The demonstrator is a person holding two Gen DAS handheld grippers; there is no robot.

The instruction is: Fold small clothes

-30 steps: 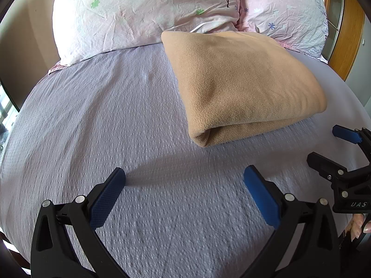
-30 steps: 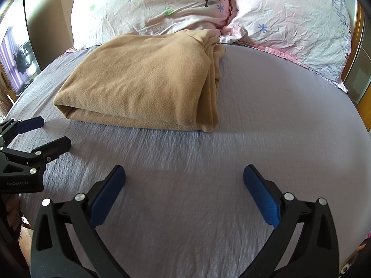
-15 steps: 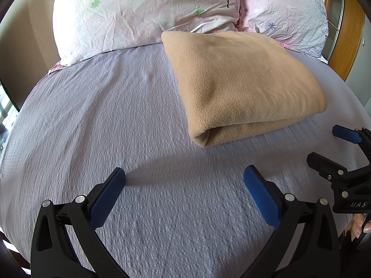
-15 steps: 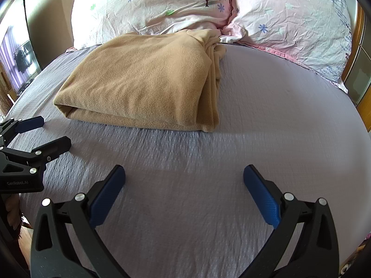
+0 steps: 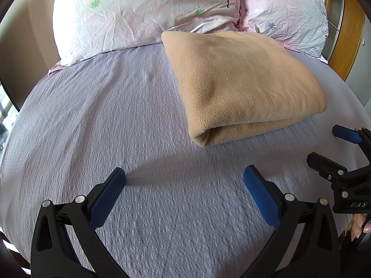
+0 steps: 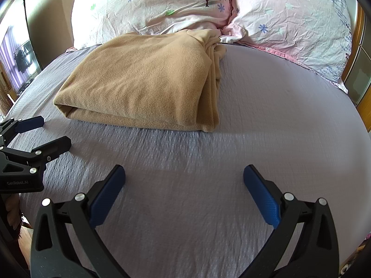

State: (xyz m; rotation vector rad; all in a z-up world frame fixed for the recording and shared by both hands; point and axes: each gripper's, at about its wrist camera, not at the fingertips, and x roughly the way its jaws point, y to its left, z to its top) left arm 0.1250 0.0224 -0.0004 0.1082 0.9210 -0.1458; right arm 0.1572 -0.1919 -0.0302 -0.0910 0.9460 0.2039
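While hovering over a lilac textured bedsheet (image 5: pixel 104 127): left gripper (image 5: pixel 184 183) at 6 o'clock, spread wide, empty; folded tan fleece cloth (image 5: pixel 238 83) at 1 o'clock, touching two pink floral pillows (image 5: pixel 143 11); right gripper (image 6: pixel 184 181) likewise gaping, empty; wooden headboard (image 5: pixel 347 41) at 2 o'clock.

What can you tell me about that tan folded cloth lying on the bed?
The tan fleece cloth looks soft and fuzzy and is folded into a thick, roughly rectangular bundle of several layers. One side is a smooth rounded fold; the opposite side shows stacked loose edges, slightly rumpled. It lies flat on the lilac textured bedsheet, its far end against the pale floral pillows. Neither the open left gripper nor the open right gripper touches it.
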